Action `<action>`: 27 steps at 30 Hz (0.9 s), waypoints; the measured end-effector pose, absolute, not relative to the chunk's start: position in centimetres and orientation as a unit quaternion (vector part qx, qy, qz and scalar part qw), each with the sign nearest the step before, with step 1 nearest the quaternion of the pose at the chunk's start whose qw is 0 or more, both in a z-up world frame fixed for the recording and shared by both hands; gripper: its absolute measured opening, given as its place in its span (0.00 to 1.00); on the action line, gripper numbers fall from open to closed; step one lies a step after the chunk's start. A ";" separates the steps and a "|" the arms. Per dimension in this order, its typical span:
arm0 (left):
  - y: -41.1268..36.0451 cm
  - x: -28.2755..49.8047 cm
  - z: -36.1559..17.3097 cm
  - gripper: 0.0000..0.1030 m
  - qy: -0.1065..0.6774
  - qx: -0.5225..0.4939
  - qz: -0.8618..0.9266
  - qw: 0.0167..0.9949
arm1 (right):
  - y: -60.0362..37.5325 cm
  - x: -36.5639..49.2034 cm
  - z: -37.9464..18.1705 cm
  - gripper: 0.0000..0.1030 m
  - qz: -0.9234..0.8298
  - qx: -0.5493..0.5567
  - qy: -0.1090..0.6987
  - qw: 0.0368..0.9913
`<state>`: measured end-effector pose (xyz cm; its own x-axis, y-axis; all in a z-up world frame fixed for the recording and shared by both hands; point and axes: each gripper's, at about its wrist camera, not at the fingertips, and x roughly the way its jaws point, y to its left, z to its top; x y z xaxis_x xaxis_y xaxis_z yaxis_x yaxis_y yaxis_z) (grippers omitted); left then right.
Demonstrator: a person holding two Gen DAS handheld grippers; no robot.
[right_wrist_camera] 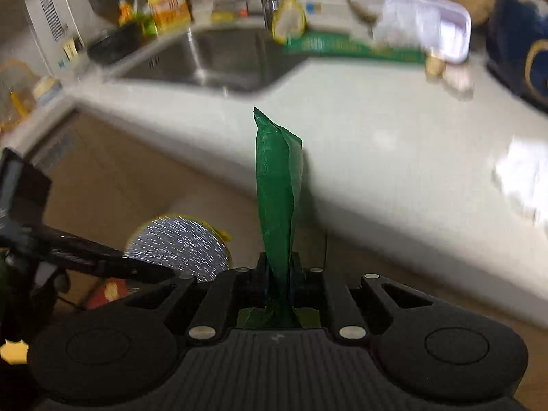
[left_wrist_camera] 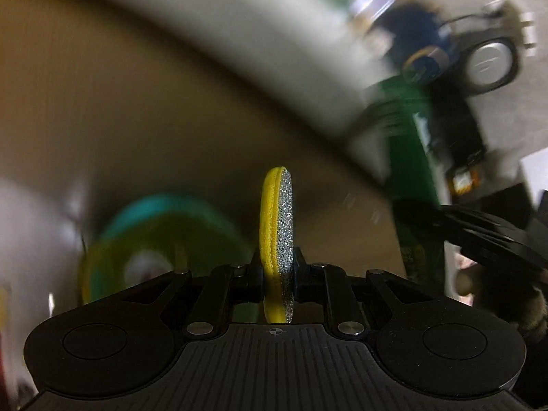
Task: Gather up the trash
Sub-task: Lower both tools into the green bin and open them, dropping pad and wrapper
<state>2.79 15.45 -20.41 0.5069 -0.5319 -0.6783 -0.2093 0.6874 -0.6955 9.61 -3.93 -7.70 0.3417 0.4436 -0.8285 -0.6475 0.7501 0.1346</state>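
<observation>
A round scrub pad (left_wrist_camera: 278,226), yellow on one face and glittery silver on the other, stands edge-on between the fingers of my left gripper (left_wrist_camera: 278,269), which is shut on it. In the right wrist view the same pad (right_wrist_camera: 178,245) shows its silver face at lower left. My right gripper (right_wrist_camera: 279,274) is shut on a crumpled green wrapper (right_wrist_camera: 277,188) that sticks up over the white counter's (right_wrist_camera: 376,130) front edge. The wrapper (left_wrist_camera: 416,171) also hangs at the right of the left wrist view. Both views are blurred.
A steel sink (right_wrist_camera: 212,58) with a tap lies at the back, a yellow bottle (right_wrist_camera: 167,3) to its left. A flat green packet (right_wrist_camera: 352,49), a clear plastic tub (right_wrist_camera: 428,30) and a dark blue item (right_wrist_camera: 520,61) sit on the counter. Blurred green and yellow things (left_wrist_camera: 154,253) lie below.
</observation>
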 end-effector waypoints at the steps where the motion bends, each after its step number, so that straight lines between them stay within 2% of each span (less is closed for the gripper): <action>1: 15.0 3.1 -22.3 0.18 0.505 -0.386 -0.105 0.765 | -3.9 9.1 -8.7 0.09 0.333 -0.119 0.476 0.806; 9: 10.8 5.8 -39.4 0.17 0.629 -0.397 -0.048 0.666 | -3.4 7.7 -17.8 0.09 0.319 -0.181 0.574 0.733; 13: 10.2 6.2 -45.4 0.24 0.662 -0.361 0.011 0.657 | -2.9 8.2 -22.2 0.09 0.312 -0.181 0.616 0.700; 20: 12.0 5.9 -48.0 0.25 0.645 -0.376 0.036 0.665 | -2.7 10.5 -28.3 0.09 0.292 -0.115 0.714 0.626; 27: 14.3 4.7 -46.0 0.25 0.601 -0.408 0.053 0.685 | -1.3 10.7 -34.9 0.09 0.277 -0.076 0.794 0.535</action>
<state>4.74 14.31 -46.00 0.2710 -0.4188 -0.8667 -0.5637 0.6608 -0.4956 10.74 -1.31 -34.90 -0.4149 0.1750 -0.8929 -0.4176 0.8352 0.3578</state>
